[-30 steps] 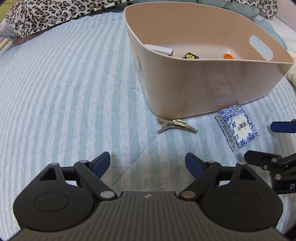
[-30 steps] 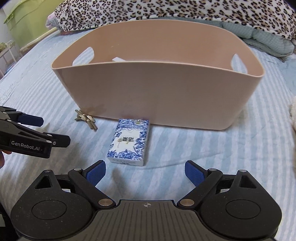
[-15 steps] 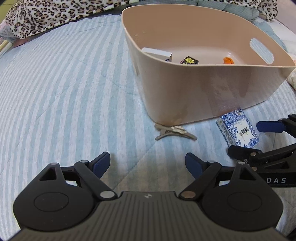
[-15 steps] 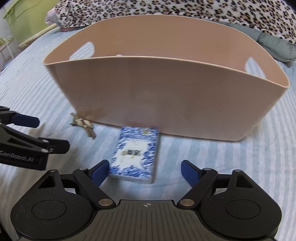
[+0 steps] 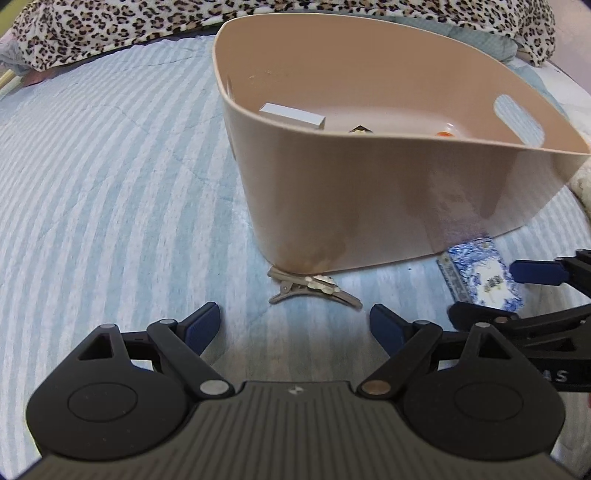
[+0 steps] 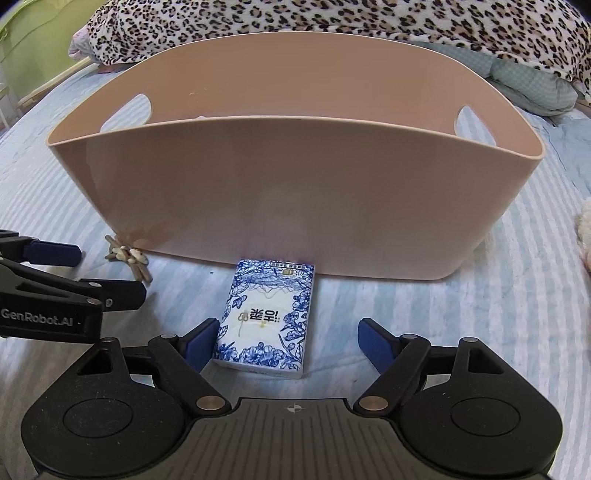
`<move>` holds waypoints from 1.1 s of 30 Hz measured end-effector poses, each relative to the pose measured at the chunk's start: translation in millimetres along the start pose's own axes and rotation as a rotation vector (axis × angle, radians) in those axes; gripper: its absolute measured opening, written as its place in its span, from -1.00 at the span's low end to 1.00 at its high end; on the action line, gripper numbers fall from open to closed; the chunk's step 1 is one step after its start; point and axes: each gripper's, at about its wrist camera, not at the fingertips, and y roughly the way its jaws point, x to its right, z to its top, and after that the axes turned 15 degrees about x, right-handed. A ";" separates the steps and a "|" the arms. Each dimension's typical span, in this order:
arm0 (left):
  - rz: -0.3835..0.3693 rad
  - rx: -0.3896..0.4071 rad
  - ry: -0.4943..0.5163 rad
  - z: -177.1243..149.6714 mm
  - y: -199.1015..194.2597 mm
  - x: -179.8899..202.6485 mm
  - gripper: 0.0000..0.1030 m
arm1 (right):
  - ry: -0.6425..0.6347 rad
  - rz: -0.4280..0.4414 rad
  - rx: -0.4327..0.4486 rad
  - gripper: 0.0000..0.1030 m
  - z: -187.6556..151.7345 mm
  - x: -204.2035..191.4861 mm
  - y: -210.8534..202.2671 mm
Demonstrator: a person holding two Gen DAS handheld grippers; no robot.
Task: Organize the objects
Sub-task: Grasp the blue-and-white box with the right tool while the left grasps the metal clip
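Right gripper [image 6: 286,338] spread wide around the near end of the blue-and-white tissue pack [image 6: 267,317], flat on the striped bedspread [image 5: 110,192] just before the beige tub [image 6: 295,192]; left gripper [image 5: 295,325] likewise spread, just short of the hair clip [image 5: 314,290] at the tub's corner.

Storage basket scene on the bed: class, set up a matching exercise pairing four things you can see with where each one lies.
Things:
1. white box
2. hair clip
3. tissue pack
4. leopard-print blanket

Places:
A. on the bedspread, against the basket's near left corner
B. beyond the basket, at the far end of the bed
C. inside the basket
D. between the open right tongs, in front of the basket

Pairs: 1-C, 2-A, 3-D, 4-B
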 end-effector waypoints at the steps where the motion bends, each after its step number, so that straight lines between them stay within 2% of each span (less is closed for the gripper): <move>1: 0.008 0.014 0.002 -1.5 1.5 1.5 0.72 | 0.001 0.000 0.000 0.60 0.2 0.2 0.1; 5: 0.015 0.054 0.028 -1.9 4.1 10.0 0.73 | -0.006 -0.001 0.008 0.59 1.1 -0.1 0.8; 9: 0.045 0.032 0.058 -2.5 8.2 15.2 0.69 | 0.000 -0.001 0.016 0.45 3.1 1.8 1.4; 12: 0.027 0.027 0.049 1.2 8.0 13.5 0.35 | 0.008 0.007 0.014 0.28 4.1 3.4 0.9; 13: 0.023 0.026 0.051 2.4 7.0 12.1 0.19 | 0.005 0.010 0.014 0.19 4.5 3.3 0.4; 14: 0.017 0.023 0.054 3.9 8.1 13.3 0.10 | 0.001 0.013 0.013 0.14 5.0 3.0 -0.2; 16: 0.017 0.023 0.041 5.5 6.3 11.9 0.10 | -0.007 0.018 0.013 -0.12 5.8 2.4 -2.0; 18: 0.016 0.022 0.021 6.5 2.1 9.0 0.10 | -0.014 0.017 0.015 -0.13 6.3 1.7 -4.4; 25: -0.005 0.019 0.069 7.4 -15.3 8.5 0.09 | -0.009 0.038 0.012 -0.16 8.9 0.0 -13.2; 33: -0.032 0.041 0.075 0.8 -58.9 1.5 0.09 | -0.015 0.074 0.022 -0.16 6.0 -2.0 -36.9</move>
